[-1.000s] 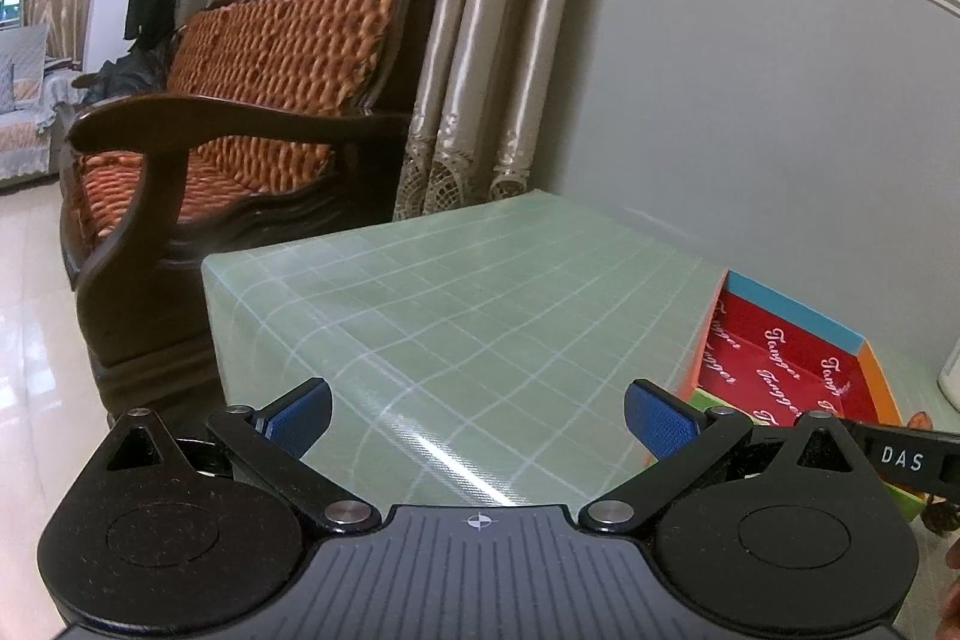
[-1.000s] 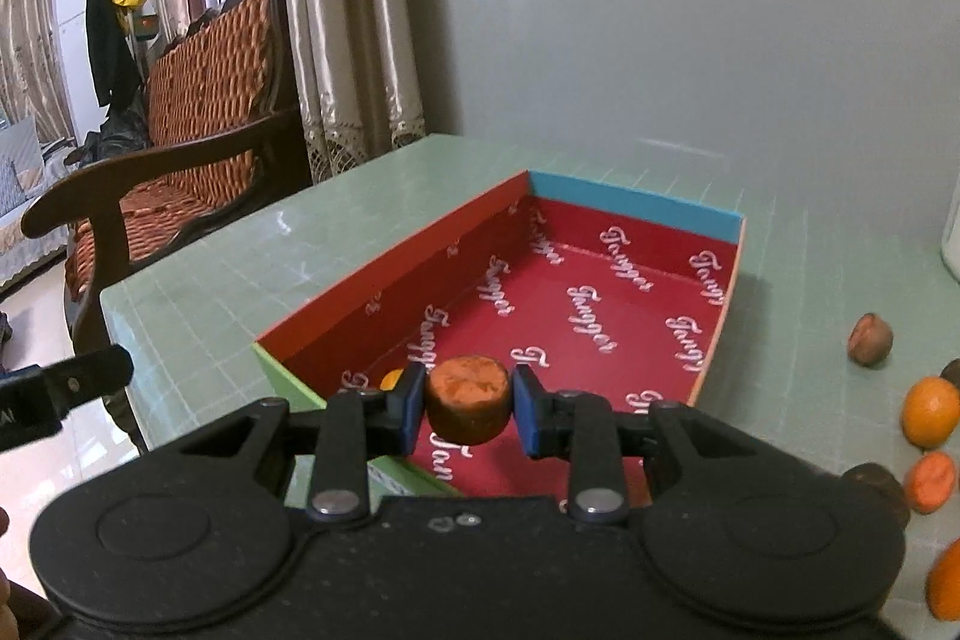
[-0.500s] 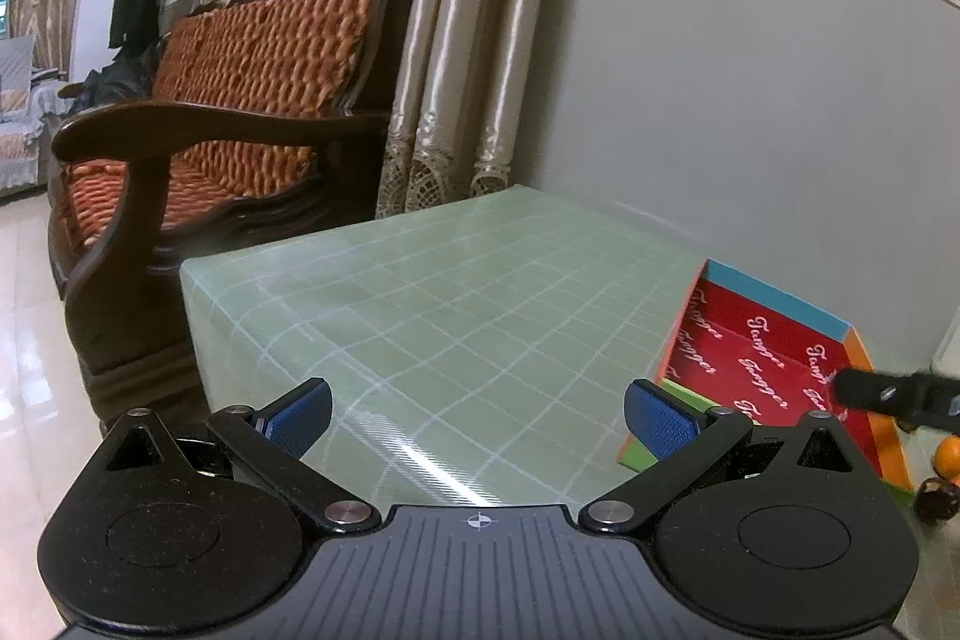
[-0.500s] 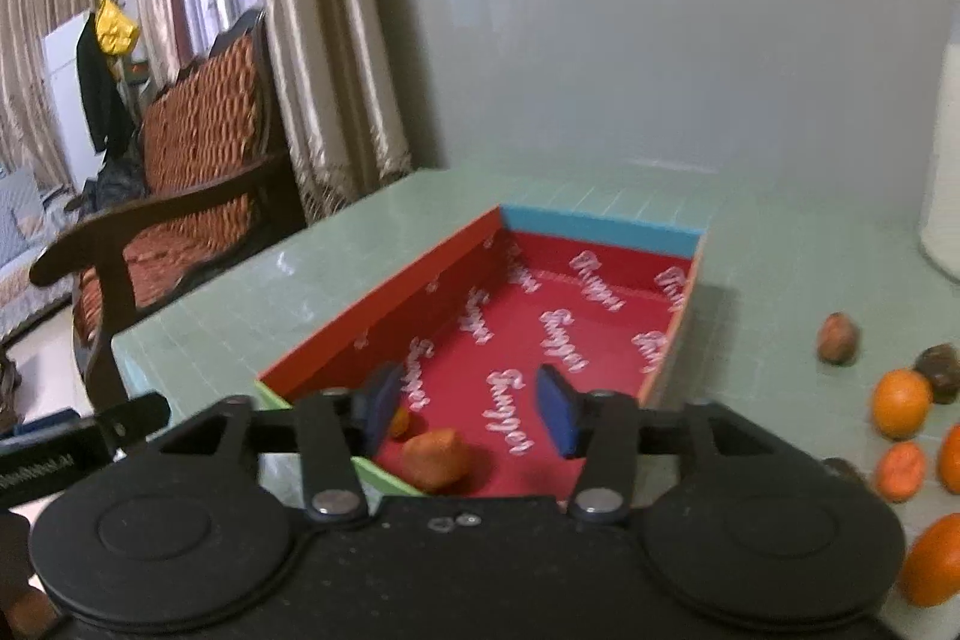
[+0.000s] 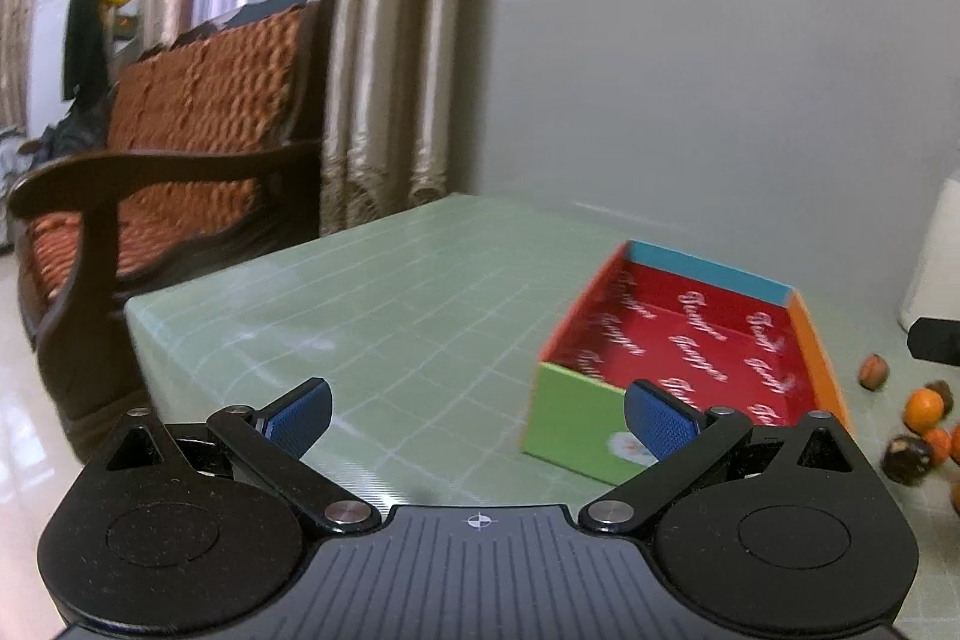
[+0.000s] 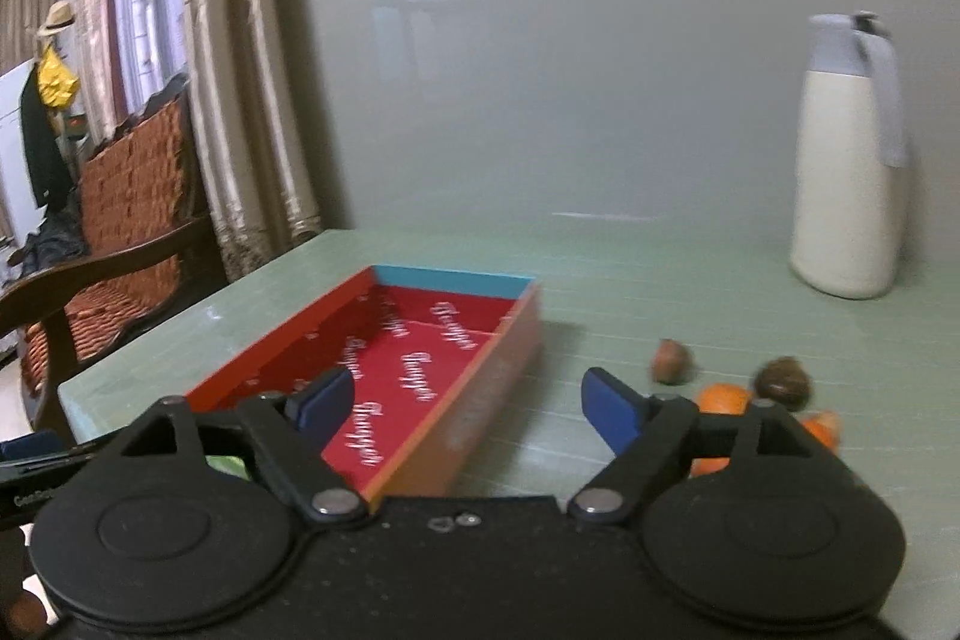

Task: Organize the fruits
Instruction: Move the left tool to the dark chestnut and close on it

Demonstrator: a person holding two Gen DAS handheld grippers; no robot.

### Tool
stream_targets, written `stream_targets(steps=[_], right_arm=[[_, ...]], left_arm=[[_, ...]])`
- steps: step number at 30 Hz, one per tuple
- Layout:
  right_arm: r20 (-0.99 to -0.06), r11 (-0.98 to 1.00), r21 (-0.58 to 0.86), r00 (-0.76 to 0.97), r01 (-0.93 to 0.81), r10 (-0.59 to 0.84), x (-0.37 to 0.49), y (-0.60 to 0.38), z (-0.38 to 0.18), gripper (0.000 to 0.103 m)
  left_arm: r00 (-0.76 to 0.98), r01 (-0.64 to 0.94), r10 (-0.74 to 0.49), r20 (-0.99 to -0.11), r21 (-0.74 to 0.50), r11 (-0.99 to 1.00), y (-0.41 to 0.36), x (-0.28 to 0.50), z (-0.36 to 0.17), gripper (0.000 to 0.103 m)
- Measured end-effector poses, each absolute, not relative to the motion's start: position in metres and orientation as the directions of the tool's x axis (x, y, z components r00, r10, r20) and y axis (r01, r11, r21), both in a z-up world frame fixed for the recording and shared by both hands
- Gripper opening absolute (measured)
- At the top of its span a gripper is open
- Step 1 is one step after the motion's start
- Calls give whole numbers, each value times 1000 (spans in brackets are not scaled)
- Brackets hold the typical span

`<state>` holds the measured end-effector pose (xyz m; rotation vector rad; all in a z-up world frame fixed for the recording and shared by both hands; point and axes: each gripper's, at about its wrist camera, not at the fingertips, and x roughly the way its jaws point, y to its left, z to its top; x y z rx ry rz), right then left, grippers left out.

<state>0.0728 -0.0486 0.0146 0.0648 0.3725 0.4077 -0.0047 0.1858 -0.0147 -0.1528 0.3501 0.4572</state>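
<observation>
**Loose fruit sits right of the right gripper; box lies left**

Right gripper: jaws wide and opening, nothing between the pads. Its left pad hangs over the box; its right pad hangs over bare desk just outside the box's orange wall.

Left gripper: jaws wide apart, empty. It points across the desk with the box's green end just by its right pad.

Fruit still to sort: a loose cluster on the desk to the right of the box. In the right wrist view there is 1 brown fruit nearest the box, 1 dark one further right, and orange ones low behind the right finger. The same cluster shows at the far right edge of the left wrist view, blurred. The count is unclear, since some pieces are hidden by the gripper body.

Box: long axis runs away from both cameras, blue end far, green end near. The visible floor is red and bare; the near end is hidden in both views.

Key relation: the cluster lies right of and slightly ahead of the right gripper, near it but not touching. The box stands between the cluster and the left gripper. My read: the right gripper is nearer, so it should take the next pick, swinging right and down, with the brown fruit the closest target. A white jug stands at the wall, well apart from the fruit.
</observation>
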Motion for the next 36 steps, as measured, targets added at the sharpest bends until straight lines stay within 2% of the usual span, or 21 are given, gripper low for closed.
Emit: stream_targets(steps=[8, 16, 23, 36], right_arm=[[-319, 958, 150, 905, -246, 282, 70, -110, 4, 85], [-314, 974, 191, 932, -121, 178, 66, -167, -13, 85], [-304, 985, 169, 948, -45, 95, 53, -199, -22, 85], [-305, 971, 232, 952, 59, 15, 30, -256, -37, 86]], left_arm=[[885, -353, 332, -325, -5, 936, 134, 5, -11, 103], [937, -183, 197, -290, 76, 980, 68, 15, -10, 103], [948, -61, 95, -304, 119, 991, 17, 28, -18, 103], [933, 10, 47, -357, 157, 988, -21, 70, -23, 102]])
